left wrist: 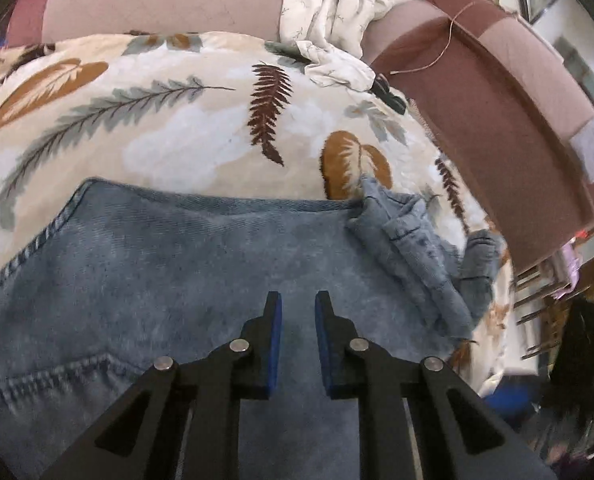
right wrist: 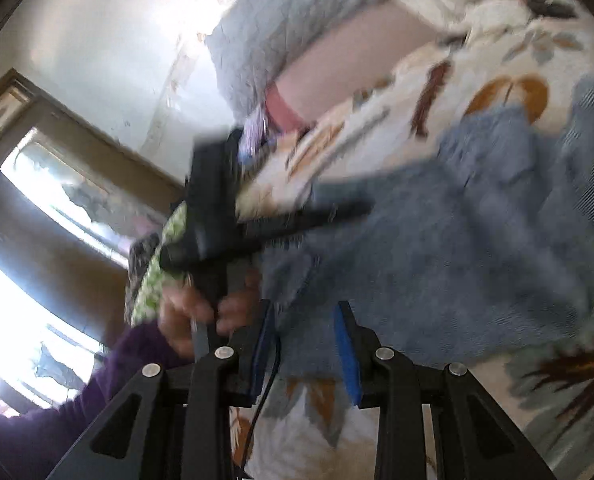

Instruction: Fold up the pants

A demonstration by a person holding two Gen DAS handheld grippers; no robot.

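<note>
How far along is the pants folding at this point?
Done: the jeans lie on the leaf-print blanket, one broad panel flat. In hand: the left gripper is shut and empty above the denim; the right gripper is at a frayed edge, grip unclear through blur. Left: the bunched end needs smoothing, and no compact fold shows yet.

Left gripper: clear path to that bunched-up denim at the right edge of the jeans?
Probably yes. The left gripper hovers over flat denim with nothing between its pads, and the bunched fold of the jeans lies just ahead to its right on the leaf-print blanket, uncovered. The narrow jaws would need opening first.
</note>
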